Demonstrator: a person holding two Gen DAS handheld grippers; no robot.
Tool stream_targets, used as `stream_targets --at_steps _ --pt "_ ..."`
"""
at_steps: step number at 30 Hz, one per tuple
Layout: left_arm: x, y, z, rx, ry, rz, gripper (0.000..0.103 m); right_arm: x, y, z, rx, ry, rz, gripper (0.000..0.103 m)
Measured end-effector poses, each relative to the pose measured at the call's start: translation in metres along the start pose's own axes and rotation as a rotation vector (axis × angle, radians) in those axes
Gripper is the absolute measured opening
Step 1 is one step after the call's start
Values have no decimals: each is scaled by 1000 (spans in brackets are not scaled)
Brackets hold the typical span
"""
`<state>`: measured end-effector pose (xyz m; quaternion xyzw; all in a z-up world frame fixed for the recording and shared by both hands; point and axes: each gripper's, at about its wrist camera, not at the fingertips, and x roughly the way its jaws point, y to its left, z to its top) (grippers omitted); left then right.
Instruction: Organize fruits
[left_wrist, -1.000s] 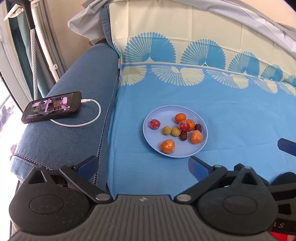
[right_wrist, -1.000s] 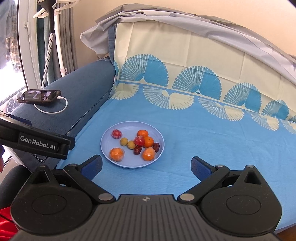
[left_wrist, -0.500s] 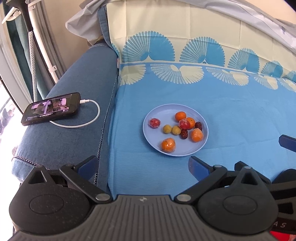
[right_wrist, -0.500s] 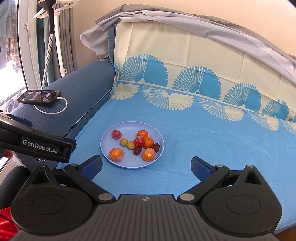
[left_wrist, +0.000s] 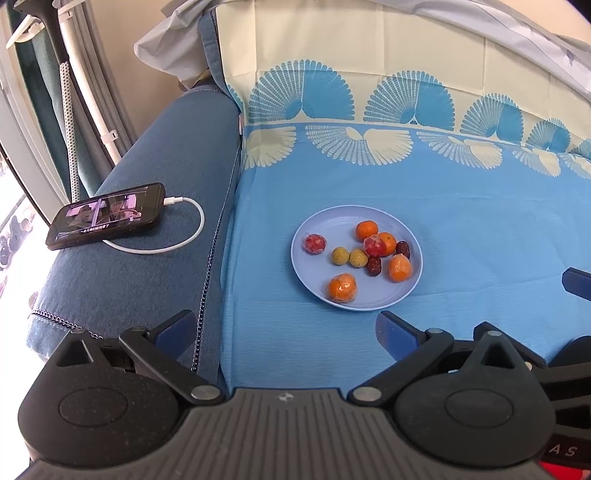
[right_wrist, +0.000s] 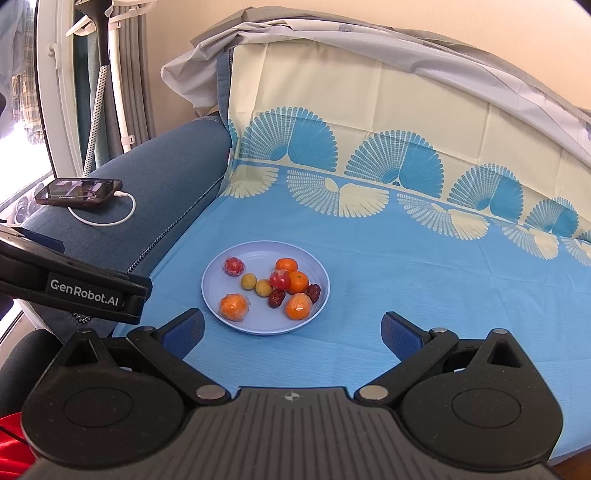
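A light blue plate sits on the blue patterned cloth and holds several small fruits: oranges, two wrapped red fruits, two yellow-green fruits and dark red dates. My left gripper is open and empty, short of the plate's near left. My right gripper is open and empty, just short of the plate's near edge. The left gripper's body shows at the left of the right wrist view.
A phone with a white charging cable lies on the dark blue sofa arm to the left. The sofa back rises behind the cloth. Curtains and a window stand at the far left.
The left wrist view has shifted slightly, with the plate a little lower and to the right. The right gripper has barely moved. Both stay open.
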<state>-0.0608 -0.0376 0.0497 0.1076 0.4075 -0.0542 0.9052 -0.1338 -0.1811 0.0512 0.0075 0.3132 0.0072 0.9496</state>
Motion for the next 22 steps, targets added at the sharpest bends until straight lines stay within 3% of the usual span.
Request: stream_targets --at_steps 22 --pt "5 0 3 -2 11 -34 103 4 -4 1 7 2 2 101"
